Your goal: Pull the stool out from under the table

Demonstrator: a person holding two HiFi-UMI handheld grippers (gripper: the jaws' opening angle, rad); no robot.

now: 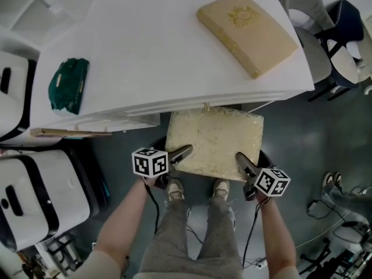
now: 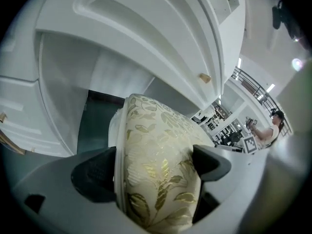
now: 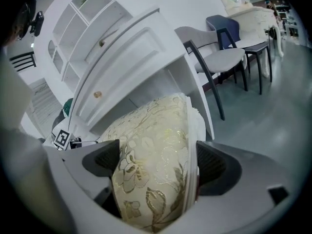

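Stool (image 1: 214, 141) | clamped at near corners | left tongs (image 1: 174, 158), right tongs (image 1: 243, 166)

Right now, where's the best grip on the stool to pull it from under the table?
The stool seat's near edge, at both corners, from the person's side: its far end is under the table, and the thick padded edge fits between the fingers. Left gripper and right gripper are shut there.

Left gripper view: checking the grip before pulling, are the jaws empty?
No, the left gripper holds the stool by its gold-patterned cushion edge, clamped between the jaws.
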